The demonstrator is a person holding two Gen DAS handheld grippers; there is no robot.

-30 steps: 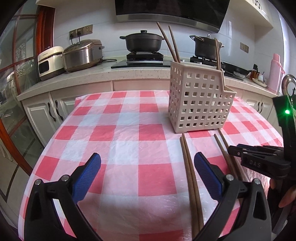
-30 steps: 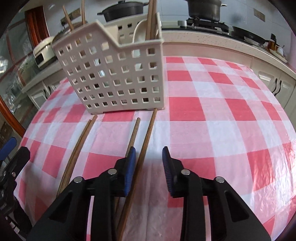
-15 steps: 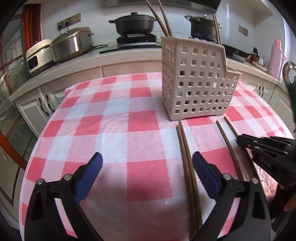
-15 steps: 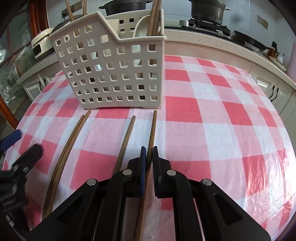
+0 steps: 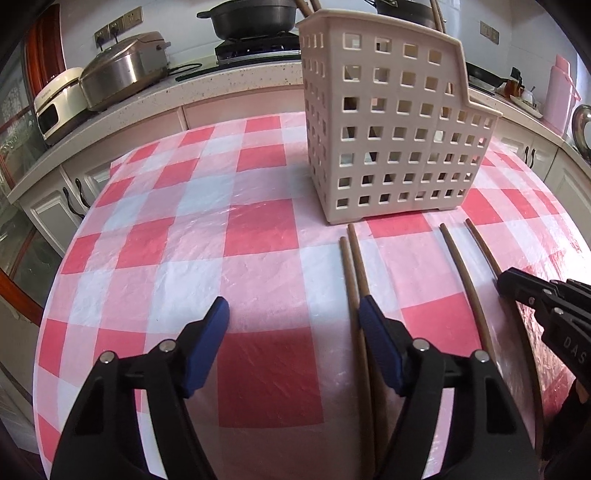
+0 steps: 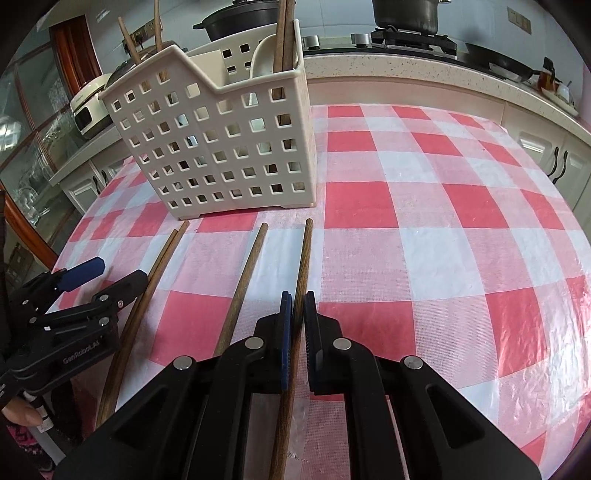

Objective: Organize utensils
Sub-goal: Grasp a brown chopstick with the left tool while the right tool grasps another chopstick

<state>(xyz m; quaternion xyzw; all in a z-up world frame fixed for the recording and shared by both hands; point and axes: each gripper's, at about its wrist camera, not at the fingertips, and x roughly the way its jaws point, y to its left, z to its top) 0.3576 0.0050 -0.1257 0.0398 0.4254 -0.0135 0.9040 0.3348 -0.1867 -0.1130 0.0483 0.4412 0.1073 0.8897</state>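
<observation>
A cream perforated utensil basket (image 5: 391, 125) stands on the red-checked tablecloth; it also shows in the right wrist view (image 6: 225, 147) holding chopsticks and a white spoon. Several brown chopsticks lie in front of it. My right gripper (image 6: 297, 308) is shut on the rightmost chopstick (image 6: 304, 258), which lies on the cloth. A second chopstick (image 6: 245, 273) lies just left of it. My left gripper (image 5: 293, 314) is open, low over the cloth, its right finger next to a pair of chopsticks (image 5: 352, 266). The right gripper shows at the right edge of the left wrist view (image 5: 506, 282).
The table edge (image 5: 55, 295) curves close on the left. Behind the table runs a counter with a rice cooker (image 5: 122, 70), a black pot (image 5: 255, 18) on the stove and a pink flask (image 5: 561, 94). White cabinets stand below.
My right gripper has shut on the rightmost chopstick. My left gripper has moved forward and lower toward the pair of chopsticks, its jaws narrower than before.
</observation>
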